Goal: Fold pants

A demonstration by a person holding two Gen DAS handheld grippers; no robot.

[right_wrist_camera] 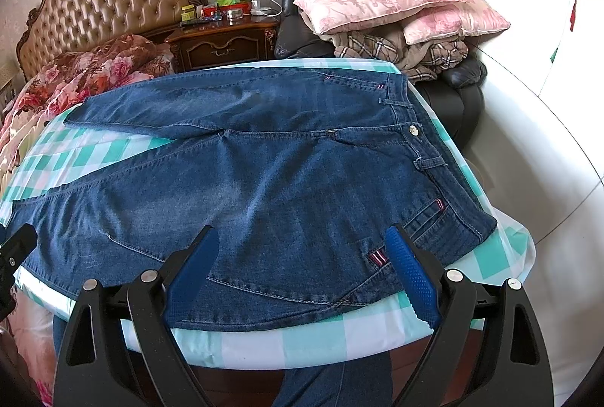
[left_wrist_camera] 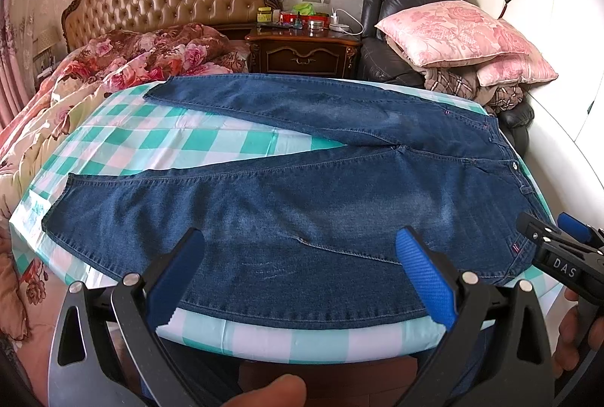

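Note:
A pair of dark blue jeans (left_wrist_camera: pixel 302 188) (right_wrist_camera: pixel 264 173) lies flat on a table covered with a teal checked cloth (left_wrist_camera: pixel 181 139) (right_wrist_camera: pixel 113 150). The legs spread in a V toward the left and the waistband with its button (right_wrist_camera: pixel 412 130) lies at the right. My left gripper (left_wrist_camera: pixel 298 237) hovers open over the near leg by the table's front edge. My right gripper (right_wrist_camera: pixel 302 233) stands open over the hip area near the front pocket, holding nothing. In the left wrist view the right gripper (left_wrist_camera: pixel 543 233) shows at the right edge.
A bed with a floral quilt (left_wrist_camera: pixel 124 67) and tufted headboard stands at back left. A wooden nightstand (left_wrist_camera: pixel 302 48) with small items sits behind the table. Pink pillows (left_wrist_camera: pixel 460 33) rest on a black leather chair at back right. A hand (left_wrist_camera: pixel 271 392) shows at the bottom edge.

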